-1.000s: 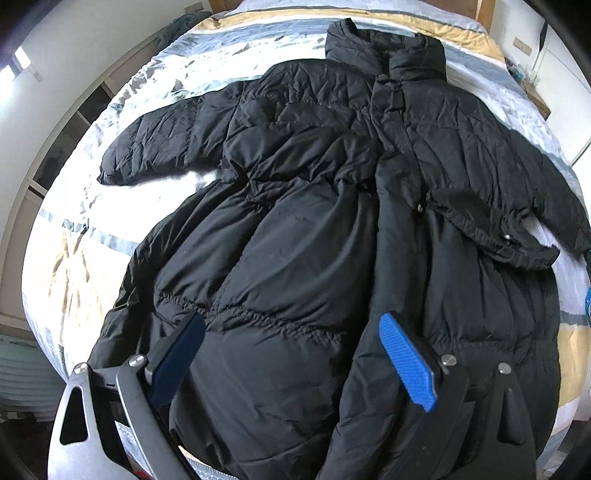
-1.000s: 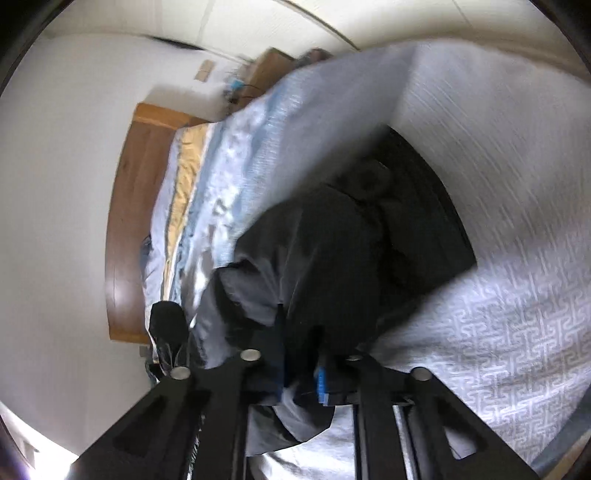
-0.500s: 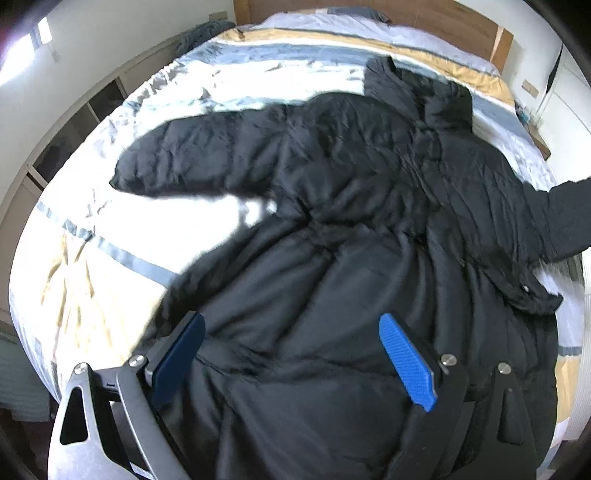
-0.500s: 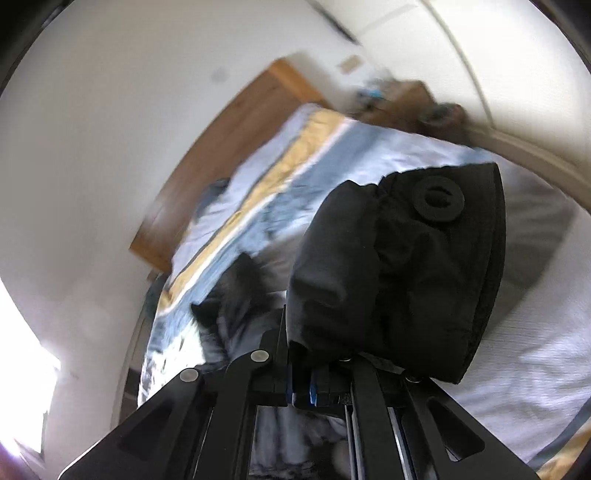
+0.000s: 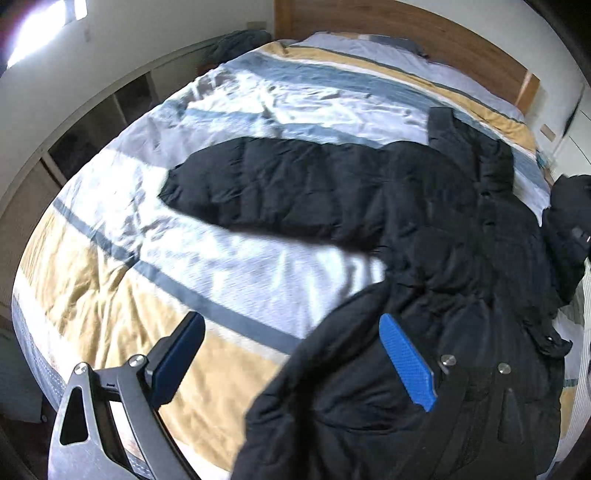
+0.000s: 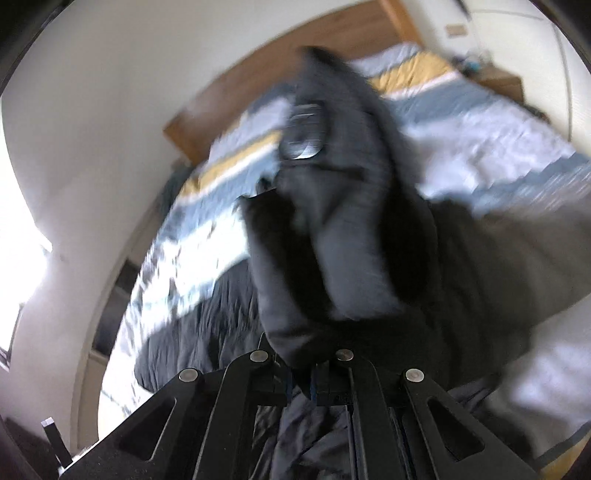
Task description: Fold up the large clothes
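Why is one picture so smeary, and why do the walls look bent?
Right wrist view: motion blur smears the black coat and striped bedding. Left wrist view: sharper, slightly blurred at the sleeve. Both: fisheye lenses curve straight edges; window glare whitens one corner.

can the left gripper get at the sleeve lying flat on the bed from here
Probably yes: the left gripper is open and empty, and only bare bedspread lies between it and the flat sleeve ahead.

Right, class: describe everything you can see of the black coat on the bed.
The black coat is long, quilted and puffy, with a stand-up collar. It lies front-up on the striped bedspread, one sleeve stretched sideways. The right tongs are shut on the other sleeve's cuff, lifted and blurred. The left tongs hover open above the hem.
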Tool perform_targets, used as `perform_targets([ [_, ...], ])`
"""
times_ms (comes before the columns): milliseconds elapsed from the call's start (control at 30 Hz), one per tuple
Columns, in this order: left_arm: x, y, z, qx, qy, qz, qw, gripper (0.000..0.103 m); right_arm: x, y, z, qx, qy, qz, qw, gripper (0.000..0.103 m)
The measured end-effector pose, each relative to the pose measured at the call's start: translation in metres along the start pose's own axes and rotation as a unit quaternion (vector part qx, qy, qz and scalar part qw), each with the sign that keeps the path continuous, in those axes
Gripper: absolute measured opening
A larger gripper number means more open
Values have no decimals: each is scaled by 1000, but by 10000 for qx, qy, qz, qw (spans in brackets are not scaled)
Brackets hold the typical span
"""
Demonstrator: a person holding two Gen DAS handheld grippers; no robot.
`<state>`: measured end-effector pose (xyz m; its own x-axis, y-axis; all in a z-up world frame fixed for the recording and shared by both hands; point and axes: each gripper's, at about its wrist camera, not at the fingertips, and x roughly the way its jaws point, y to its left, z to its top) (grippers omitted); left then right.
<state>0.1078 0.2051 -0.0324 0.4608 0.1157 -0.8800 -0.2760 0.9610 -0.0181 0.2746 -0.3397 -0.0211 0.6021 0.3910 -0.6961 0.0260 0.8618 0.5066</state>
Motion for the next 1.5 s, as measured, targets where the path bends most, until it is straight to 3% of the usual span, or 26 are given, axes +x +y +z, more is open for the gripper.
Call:
perform_targets([
  [233, 18, 29, -9, -173, 263, 122, 9994, 96, 72, 19, -65, -293, 935, -397, 9944, 13],
  [400, 26, 29, -9, -153, 318, 134, 9993, 96, 92, 21, -86, -519, 1294, -585, 9885, 30],
  [500, 30, 22, -7, -123, 329, 128, 9993, 96, 94, 27, -90, -702, 1412, -512, 9862, 43],
  [733, 41, -19, 1, 64, 398, -12, 9992, 96, 63, 43, -93, -1376, 1417, -201, 9801, 44],
  [867, 49, -62, 12, 191, 385, -289, 9987, 96, 23, 28, -72, -1477, 1049, -237, 9832, 44],
  [1000, 57, -125, 27, 524, 263, -667, 9960, 96, 1, -13, -36, -1569, 636, -773, 9825, 44],
  [1133, 71, -206, 43, 847, 105, -1111, 9901, 96, 7, -45, -8, -1810, 479, -1246, 9744, 44],
  [1300, 100, -309, 54, 1220, 14, -1555, 9803, 96, 37, -67, 13, -1971, 538, -1290, 9704, 44],
  [1400, 128, -348, 51, 1482, 97, -1424, 9786, 96, 58, -80, 13, -1964, 713, -1246, 9700, 44],
  [1500, 157, -357, 45, 1675, 244, -1079, 9796, 97, 61, -103, 12, -1826, 746, -1321, 9714, 44],
])
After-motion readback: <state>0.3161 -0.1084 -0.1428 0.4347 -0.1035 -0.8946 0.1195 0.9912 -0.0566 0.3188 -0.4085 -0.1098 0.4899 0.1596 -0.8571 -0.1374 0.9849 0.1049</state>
